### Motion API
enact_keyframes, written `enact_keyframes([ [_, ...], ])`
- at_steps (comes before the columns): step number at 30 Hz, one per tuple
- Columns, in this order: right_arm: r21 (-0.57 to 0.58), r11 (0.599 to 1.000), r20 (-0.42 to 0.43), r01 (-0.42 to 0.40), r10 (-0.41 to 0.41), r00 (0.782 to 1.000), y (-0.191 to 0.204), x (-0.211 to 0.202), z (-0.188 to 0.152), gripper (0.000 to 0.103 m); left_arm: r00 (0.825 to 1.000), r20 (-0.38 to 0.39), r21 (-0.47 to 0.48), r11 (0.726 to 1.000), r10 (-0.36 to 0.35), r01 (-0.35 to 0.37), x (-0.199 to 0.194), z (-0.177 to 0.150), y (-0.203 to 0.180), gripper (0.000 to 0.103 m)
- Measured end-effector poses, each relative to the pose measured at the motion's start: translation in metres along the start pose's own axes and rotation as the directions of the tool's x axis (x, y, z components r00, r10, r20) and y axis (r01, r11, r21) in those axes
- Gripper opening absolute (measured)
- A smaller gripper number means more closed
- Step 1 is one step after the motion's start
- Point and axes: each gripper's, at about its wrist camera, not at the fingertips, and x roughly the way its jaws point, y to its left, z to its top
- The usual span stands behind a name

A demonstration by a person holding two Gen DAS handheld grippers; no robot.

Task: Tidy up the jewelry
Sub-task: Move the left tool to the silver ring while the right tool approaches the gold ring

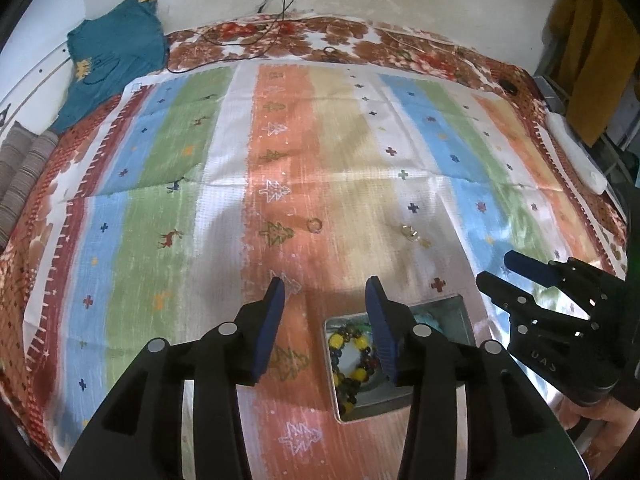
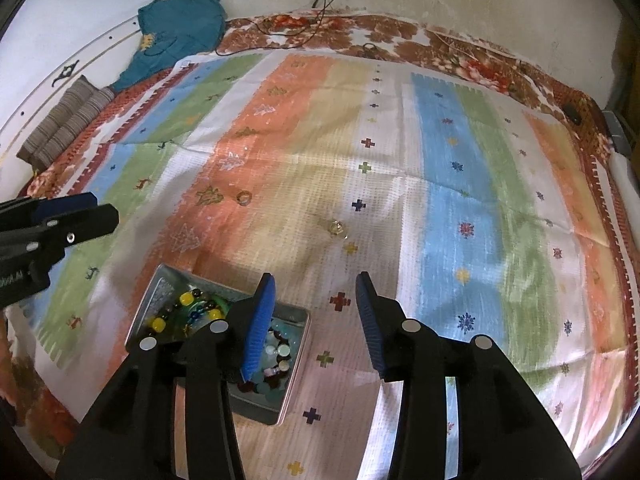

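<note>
Behind blue fingers, tin half-hidden

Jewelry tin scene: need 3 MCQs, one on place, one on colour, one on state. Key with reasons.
1. Where does the small ring lie?
A. Inside the tin
B. On the orange stripe of the cloth, beyond the tin
C. Between the right tongs' pads

2. What colour are the biggest beads of the bracelet in the tin?
A. Yellow
B. Pink
C. White

3. What state are the left tongs in?
A. Shut on the ring
B. Shut on a bracelet
C. Open, holding nothing

Key: 1 B, the ring sits alone on the striped cloth, past the tin's far edge. 2 A, chunky yellow beads alternate with dark ones. 3 C, the blue pads stand apart with only cloth showing between them; the right tongs look the same.
</note>
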Motion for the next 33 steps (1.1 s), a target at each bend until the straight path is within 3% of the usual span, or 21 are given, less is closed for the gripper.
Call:
enact_keyframes([
  [4,0.001,1.0,-0.005,0.001,-0.001,1.0,0.001,0.007,0.005,0.042,1.0,-0.012,0.011,1.0,0.003,-0.003,0.008,0.007,0.002,0.051],
  [19,0.024,1.0,-0.067,0.004,-0.003,0.998,-0.01,0.049,0.025,0.049,0.996,-0.085,0.011,1.0,0.009,-0.009,0.057,0.037,0.003,0.054],
  [33,-0.004,1.0,-0.13,0.005,-0.005,0.991,-0.014,0.084,0.033,0.049,0.985,-0.171,-0.004,1.0,0.009,-0.01,0.108,0.049,0.012,0.055],
])
